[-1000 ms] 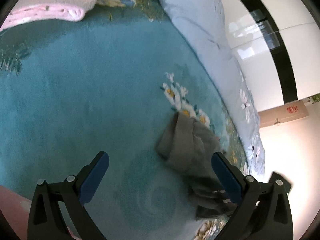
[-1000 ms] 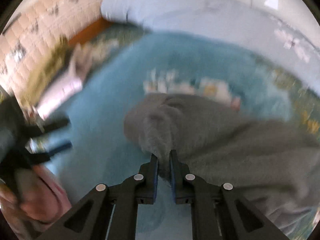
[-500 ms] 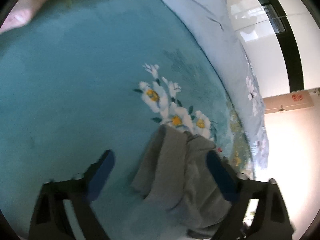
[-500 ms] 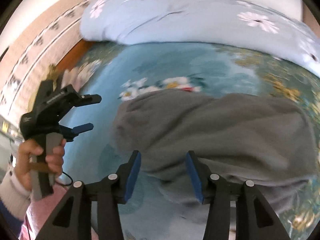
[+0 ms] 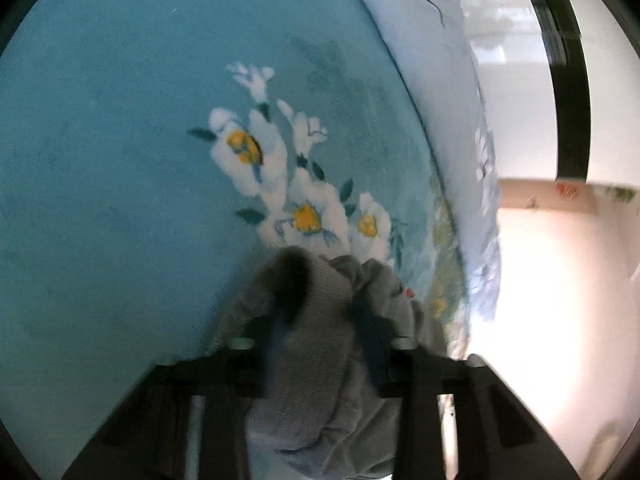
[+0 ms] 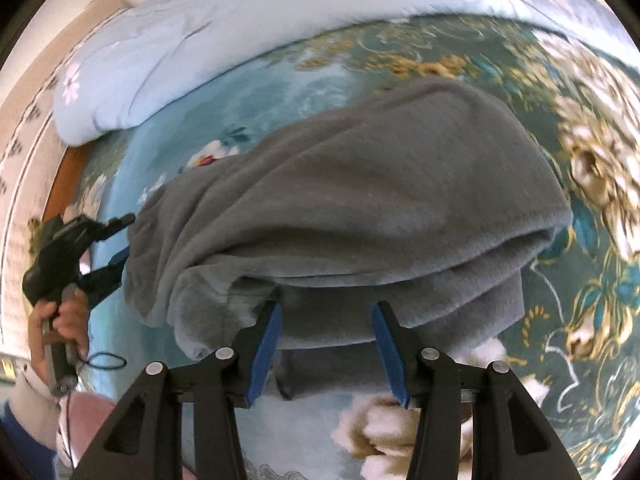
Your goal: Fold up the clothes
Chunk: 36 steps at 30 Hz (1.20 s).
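Your left gripper (image 5: 320,320) has a bunched end of the gray garment (image 6: 360,208) between its fingers, though how tightly you can't tell. Your right gripper (image 6: 326,344) is spread wide at its near edge. The garment lies folded on the blue flowered blanket (image 5: 120,120).

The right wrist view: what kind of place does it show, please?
Most likely a bedroom, on a bed: a teal floral blanket covers the surface, a pale blue flowered quilt lies bunched along its edge, and a wooden frame edge shows beside it.
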### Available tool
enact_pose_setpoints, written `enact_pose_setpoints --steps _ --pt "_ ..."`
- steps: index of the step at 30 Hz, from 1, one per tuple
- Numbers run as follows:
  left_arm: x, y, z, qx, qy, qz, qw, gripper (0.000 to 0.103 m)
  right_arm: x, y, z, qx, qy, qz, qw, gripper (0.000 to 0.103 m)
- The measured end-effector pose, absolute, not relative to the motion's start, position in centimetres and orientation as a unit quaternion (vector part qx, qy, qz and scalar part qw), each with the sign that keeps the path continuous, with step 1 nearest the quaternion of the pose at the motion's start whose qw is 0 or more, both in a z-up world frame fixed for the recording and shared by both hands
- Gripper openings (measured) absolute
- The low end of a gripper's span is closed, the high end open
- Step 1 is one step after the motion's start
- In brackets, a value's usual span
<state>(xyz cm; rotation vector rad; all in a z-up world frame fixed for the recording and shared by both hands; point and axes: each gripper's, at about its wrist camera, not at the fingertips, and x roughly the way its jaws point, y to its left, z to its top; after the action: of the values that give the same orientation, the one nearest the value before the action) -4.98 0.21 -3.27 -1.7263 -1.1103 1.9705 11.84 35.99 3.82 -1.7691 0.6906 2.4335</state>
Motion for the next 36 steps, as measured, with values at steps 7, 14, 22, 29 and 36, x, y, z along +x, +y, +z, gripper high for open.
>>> enact_pose_setpoints --steps 7,14,22,29,36 --pt "-4.0 -1.1 2.6 -0.513 -0.359 0.761 0.169 0.007 12.3 37.9 4.3 -0.55 0.259 0.793 0.041 0.051" --pt "-1.5 -3.9 4.5 -0.476 -0.373 0.78 0.163 0.007 12.4 45.3 5.9 -0.487 0.3 0.812 0.114 0.051" --pt "2.1 -4.8 0.5 -0.502 -0.412 0.749 0.131 0.006 11.9 52.7 1.6 -0.496 0.38 0.76 0.179 0.052" --pt "3.0 -4.7 2.0 -0.492 -0.41 0.756 0.134 0.005 12.1 53.3 -0.9 -0.482 0.463 0.725 0.166 0.048" --pt "1.4 -3.6 7.1 -0.456 -0.378 0.791 0.154 0.003 11.1 53.1 6.2 -0.415 0.46 0.774 0.128 0.008"
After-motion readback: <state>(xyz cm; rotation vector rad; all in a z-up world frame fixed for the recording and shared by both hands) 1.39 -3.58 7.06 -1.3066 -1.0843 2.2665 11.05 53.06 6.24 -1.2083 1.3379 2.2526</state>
